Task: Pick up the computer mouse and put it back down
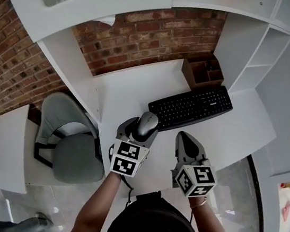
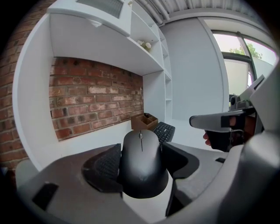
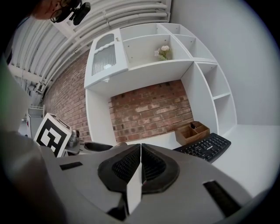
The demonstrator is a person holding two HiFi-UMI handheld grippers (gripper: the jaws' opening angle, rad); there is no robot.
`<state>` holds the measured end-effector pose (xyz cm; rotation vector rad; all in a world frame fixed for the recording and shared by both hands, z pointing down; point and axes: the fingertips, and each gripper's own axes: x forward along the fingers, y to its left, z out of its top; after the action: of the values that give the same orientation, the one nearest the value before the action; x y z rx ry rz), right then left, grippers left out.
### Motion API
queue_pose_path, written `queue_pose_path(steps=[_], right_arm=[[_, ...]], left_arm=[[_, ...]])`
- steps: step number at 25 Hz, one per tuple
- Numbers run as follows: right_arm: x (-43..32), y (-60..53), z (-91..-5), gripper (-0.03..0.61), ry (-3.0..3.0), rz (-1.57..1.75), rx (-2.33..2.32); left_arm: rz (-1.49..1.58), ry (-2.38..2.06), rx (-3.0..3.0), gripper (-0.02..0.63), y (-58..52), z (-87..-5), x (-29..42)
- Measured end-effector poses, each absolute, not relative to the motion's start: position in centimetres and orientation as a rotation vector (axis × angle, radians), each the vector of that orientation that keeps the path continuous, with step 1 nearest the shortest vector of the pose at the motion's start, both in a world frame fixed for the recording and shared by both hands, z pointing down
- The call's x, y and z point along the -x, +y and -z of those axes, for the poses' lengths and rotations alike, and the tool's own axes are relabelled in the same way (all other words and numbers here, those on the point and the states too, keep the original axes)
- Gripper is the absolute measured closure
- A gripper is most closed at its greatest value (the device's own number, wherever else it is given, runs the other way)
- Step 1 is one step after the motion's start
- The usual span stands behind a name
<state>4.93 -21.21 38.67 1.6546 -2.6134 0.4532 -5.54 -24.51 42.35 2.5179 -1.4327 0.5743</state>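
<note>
A dark grey computer mouse [image 2: 142,162] sits clamped between the jaws of my left gripper [image 2: 141,164], held up above the white desk [image 1: 132,92]. In the head view the mouse [image 1: 146,125] shows just ahead of the left gripper [image 1: 138,130], near the keyboard's left end. My right gripper [image 1: 184,144] hovers to the right of it, jaws pressed together with nothing between them. In the right gripper view the two pads [image 3: 148,165] meet in a thin line, and the left gripper's marker cube [image 3: 51,133] shows at the left.
A black keyboard [image 1: 191,106] lies on the desk, with a brown wooden organiser [image 1: 202,72] behind it against the brick wall [image 1: 151,33]. White shelves [image 1: 258,53] rise at the right. A grey chair [image 1: 71,145] stands left of the desk, beside a second white table [image 1: 1,146].
</note>
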Motion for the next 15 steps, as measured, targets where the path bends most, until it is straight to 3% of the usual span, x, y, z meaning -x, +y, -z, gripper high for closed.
queue_pose_path(steps=[15], right_arm=[[-1.6,-22.5,-43.6,0.574,-2.561,-0.519,-1.498]], left_arm=[[-0.750,-1.443,-2.320,0.311,-25.1,-53.5,9.4]])
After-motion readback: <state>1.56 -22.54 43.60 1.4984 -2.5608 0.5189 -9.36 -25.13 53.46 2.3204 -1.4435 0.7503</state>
